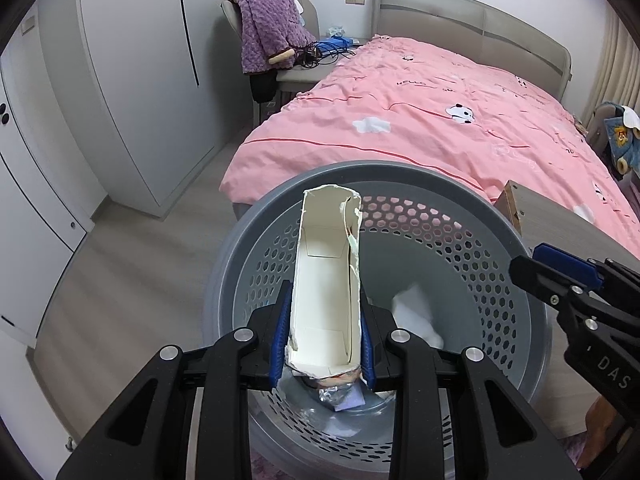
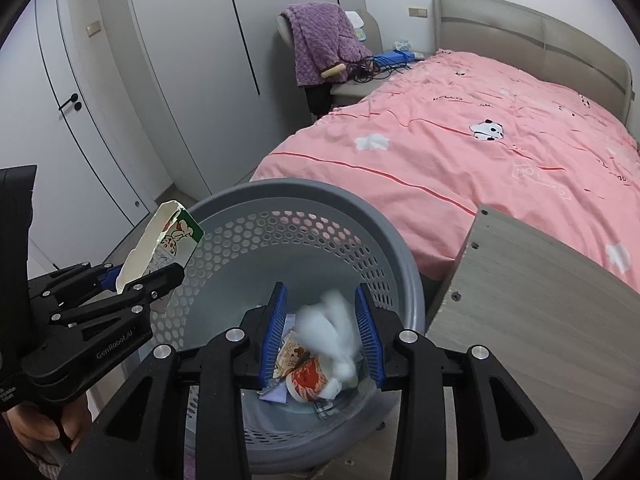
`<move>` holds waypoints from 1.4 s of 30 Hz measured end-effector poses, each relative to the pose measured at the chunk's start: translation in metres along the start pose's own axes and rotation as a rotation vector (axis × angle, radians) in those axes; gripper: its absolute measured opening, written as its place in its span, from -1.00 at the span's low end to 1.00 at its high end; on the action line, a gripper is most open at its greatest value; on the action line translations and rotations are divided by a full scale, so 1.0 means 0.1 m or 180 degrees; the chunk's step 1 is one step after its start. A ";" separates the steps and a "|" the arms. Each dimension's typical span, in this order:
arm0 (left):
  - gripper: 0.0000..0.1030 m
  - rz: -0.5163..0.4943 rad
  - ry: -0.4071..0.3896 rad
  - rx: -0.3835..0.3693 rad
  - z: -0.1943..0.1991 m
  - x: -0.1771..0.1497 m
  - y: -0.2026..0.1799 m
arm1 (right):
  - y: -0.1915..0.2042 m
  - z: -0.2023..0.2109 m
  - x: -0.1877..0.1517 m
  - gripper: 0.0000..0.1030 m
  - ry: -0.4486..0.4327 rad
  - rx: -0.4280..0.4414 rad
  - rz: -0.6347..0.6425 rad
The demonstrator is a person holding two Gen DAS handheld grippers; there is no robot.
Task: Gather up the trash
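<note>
Here, in the left wrist view, the left gripper point(image 1: 326, 332) pinches a torn white carton point(image 1: 326, 280) between its blue pads, the pads pressing on both long sides. The carton stands up from the fingers with its open, ragged end farthest from them, above the mouth of a grey perforated basket point(image 1: 460, 216). Below the fingertips, at the basket's bottom, lie a crumpled foil scrap point(image 1: 334, 394) and, to the right of the fingers, a blurred white tissue point(image 1: 416, 312). The right gripper point(image 1: 536, 274) reaches in from the right edge, over the basket's rim; from here its jaw gap cannot be told.

In the right wrist view, the right gripper point(image 2: 322, 332) has its fingers spread, and the motion-blurred white tissue point(image 2: 332, 328) is between them with no pad pressing it. Under the fingertips the basket point(image 2: 224, 208) holds a red-printed cup point(image 2: 310, 380) and wrappers. Left of the fingers, the left gripper point(image 2: 132, 276) clamps the carton point(image 2: 168, 240), printed side showing.
</note>
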State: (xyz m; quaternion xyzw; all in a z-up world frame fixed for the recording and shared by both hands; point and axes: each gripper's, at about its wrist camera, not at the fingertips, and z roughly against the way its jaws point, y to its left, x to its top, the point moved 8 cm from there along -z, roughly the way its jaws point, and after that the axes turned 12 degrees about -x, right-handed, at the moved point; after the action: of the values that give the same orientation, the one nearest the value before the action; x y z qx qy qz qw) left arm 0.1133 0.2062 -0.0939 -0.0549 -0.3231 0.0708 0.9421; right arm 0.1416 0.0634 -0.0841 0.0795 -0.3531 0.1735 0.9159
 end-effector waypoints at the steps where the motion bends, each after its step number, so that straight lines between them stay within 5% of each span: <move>1: -0.25 0.0002 -0.0004 0.0006 0.01 -0.01 0.00 | 0.01 0.00 0.01 -0.30 -0.0003 -0.0005 0.0003; 4: 0.00 0.0011 -0.0036 0.0033 0.06 0.00 0.01 | 0.00 0.02 0.01 -0.16 -0.0028 -0.0014 -0.0004; 42: 0.57 0.0043 -0.0140 0.0265 0.37 -0.03 -0.02 | -0.25 0.27 -0.08 0.62 -0.0174 -0.0163 -0.0177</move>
State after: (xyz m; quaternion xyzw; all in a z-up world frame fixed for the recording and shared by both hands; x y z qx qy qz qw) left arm 0.0884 0.2060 -0.0669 -0.0163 -0.3402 0.0916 0.9357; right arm 0.1285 0.0305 -0.0703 0.0706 -0.3800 0.1367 0.9121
